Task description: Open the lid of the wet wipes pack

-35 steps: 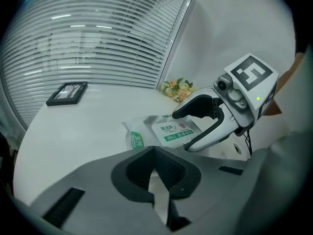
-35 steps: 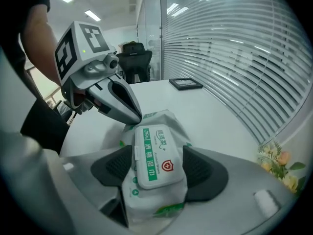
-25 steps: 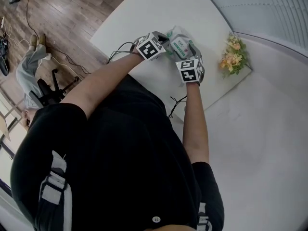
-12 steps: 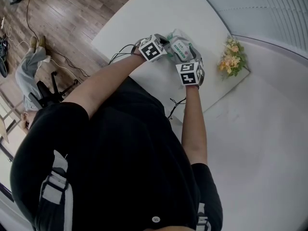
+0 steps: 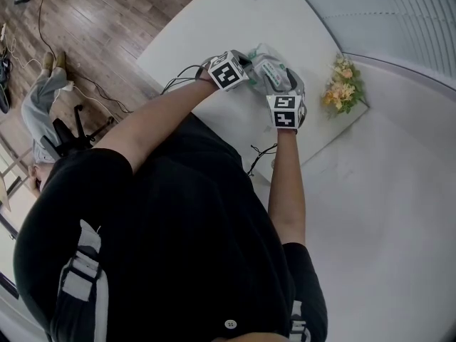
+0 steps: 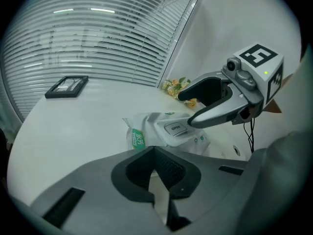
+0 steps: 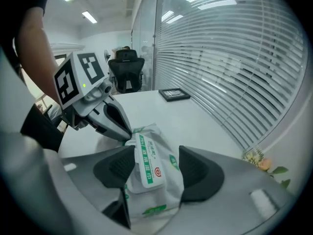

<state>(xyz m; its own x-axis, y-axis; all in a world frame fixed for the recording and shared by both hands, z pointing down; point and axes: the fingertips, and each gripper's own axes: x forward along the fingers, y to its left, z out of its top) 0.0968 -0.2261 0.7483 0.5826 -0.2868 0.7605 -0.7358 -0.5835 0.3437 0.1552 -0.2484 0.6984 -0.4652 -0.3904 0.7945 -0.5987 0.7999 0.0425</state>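
Clamping wet wipes pack (image 6: 142, 131) edge in left gripper (image 6: 155, 168). Straddling lid (image 7: 149, 165) with right gripper (image 7: 155, 174) (jaws narrowing, not gripping).

Holds left gripper (image 6: 157, 174) clamped on wet wipes pack (image 6: 146, 131); straddles pack with right gripper (image 7: 154, 169), jaws apart, just closing; extends 2 forearms forward.

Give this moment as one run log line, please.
left gripper: shut on wet wipes pack edge | right gripper: jaws apart, just been closing round lid | lid: looks shut
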